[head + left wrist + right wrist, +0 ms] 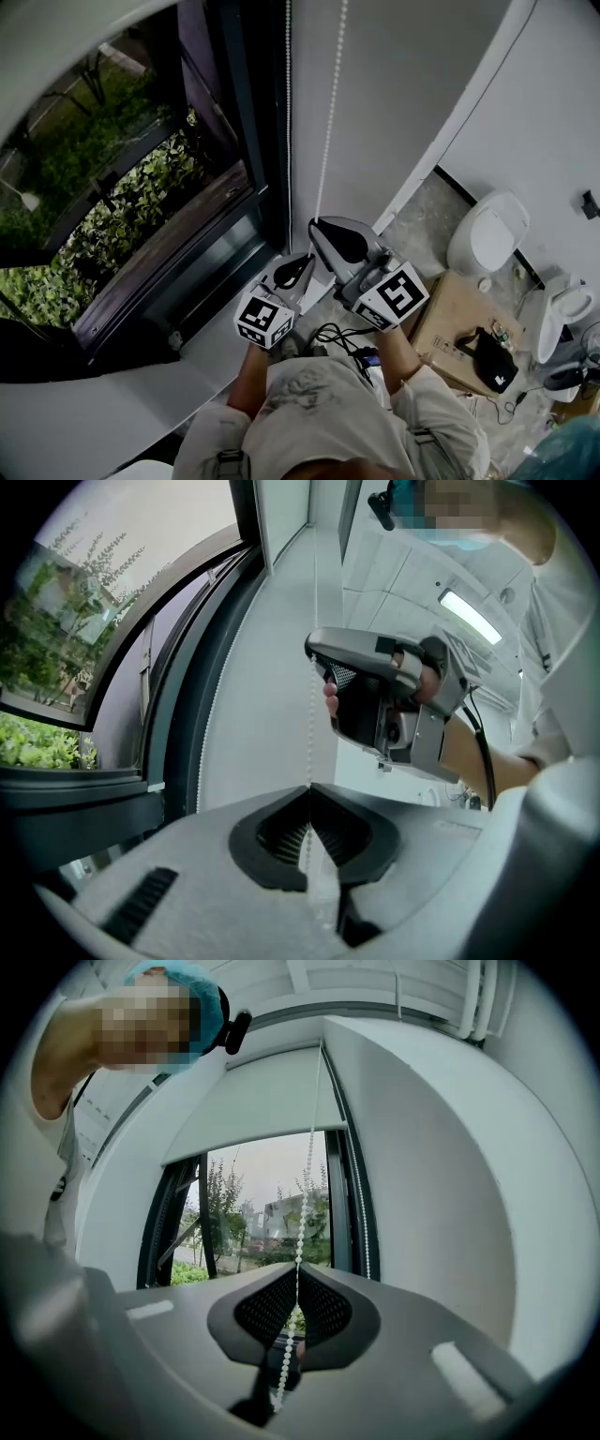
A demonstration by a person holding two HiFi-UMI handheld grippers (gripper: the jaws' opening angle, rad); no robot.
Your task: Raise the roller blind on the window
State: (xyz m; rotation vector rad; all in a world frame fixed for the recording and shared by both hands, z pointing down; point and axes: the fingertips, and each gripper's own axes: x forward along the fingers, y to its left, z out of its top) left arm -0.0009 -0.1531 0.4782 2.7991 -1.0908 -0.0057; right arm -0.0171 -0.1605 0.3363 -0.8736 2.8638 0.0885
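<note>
Daylit window (272,1213) behind; the left gripper (309,789) and right gripper (298,1267) each pinch the hanging white bead chain (307,1176) between closed jaws.

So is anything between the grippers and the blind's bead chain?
Nothing visible. The left gripper and the right gripper are both shut on the bead chain, the right one higher up the same strand.

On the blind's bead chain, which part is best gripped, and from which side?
Grip the bead chain on its free strand, away from the frame. It hangs straight and thin, so come from the room side, closing across it, as the right gripper does.
</note>
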